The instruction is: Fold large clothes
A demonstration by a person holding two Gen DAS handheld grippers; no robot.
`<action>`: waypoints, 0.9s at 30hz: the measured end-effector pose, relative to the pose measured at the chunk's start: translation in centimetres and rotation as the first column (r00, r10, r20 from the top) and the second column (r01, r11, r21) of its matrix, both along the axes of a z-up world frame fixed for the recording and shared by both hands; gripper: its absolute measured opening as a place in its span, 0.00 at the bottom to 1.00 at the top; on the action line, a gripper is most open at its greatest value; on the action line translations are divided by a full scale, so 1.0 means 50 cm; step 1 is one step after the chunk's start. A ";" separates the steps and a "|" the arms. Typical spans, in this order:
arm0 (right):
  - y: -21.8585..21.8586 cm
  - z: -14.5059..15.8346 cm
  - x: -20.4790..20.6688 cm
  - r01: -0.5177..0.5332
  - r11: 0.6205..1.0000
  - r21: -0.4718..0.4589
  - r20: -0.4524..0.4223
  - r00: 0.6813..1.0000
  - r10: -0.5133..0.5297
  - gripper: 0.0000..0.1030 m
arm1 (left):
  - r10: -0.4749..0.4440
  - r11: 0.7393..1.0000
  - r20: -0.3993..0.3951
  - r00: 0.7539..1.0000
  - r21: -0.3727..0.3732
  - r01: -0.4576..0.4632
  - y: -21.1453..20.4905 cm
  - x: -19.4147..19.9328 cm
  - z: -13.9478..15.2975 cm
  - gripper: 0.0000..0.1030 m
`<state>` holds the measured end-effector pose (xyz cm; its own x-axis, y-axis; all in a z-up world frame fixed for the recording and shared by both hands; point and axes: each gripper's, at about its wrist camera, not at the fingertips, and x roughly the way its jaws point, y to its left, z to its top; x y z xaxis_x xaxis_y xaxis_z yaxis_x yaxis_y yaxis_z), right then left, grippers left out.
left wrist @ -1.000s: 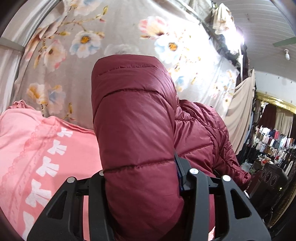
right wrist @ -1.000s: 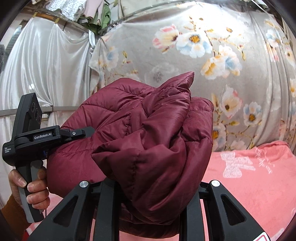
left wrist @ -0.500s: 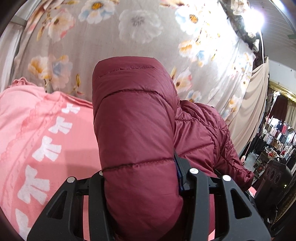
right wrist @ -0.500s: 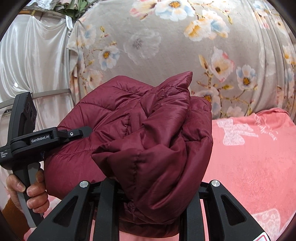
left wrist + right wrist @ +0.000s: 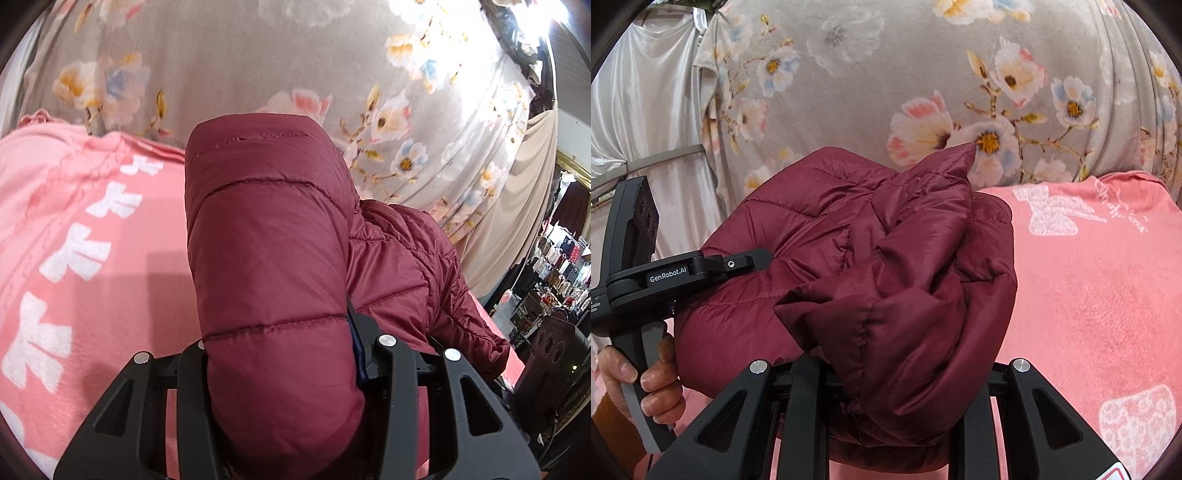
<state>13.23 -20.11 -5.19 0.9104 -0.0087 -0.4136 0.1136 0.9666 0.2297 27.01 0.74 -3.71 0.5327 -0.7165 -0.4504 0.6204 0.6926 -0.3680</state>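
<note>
The left gripper (image 5: 280,391) is pinching a puffy dark red quilted jacket (image 5: 269,258). The right gripper (image 5: 890,413) is pinching it too, over a soft pink blanket (image 5: 1089,288).

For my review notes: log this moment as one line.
task: fold jacket | left tongs: gripping jacket | right tongs: gripping jacket | below: pink blanket

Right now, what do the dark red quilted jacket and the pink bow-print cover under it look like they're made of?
The dark red quilted jacket looks like a thin synthetic shell, probably nylon or polyester, over padding: slight sheen, stitched puffy channels. The pink bow-print cover looks like soft fleece or plush: matte, fuzzy nap, though the fibre can't be told.
</note>
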 end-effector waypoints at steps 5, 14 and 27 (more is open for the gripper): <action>-0.005 -0.035 0.021 -0.005 1.000 0.007 -0.047 0.999 0.006 0.20 | 0.011 1.000 -0.033 0.999 0.020 -0.010 -0.010 0.016 -0.040 0.41; -0.019 -0.063 0.042 -0.012 0.998 0.064 -0.109 0.994 0.019 0.21 | 0.018 0.999 -0.082 0.996 0.028 -0.016 -0.012 0.040 -0.106 0.41; -0.029 -0.082 0.053 0.030 0.995 0.093 -0.243 0.970 -0.006 0.54 | 0.039 0.999 -0.121 0.992 0.042 -0.035 -0.011 0.067 -0.140 0.60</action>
<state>15.88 -21.55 -9.30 0.7830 0.0259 -0.6214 0.1945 0.9389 0.2841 30.38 0.21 -10.72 0.4981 -0.6778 -0.5409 0.5464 0.7297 -0.4111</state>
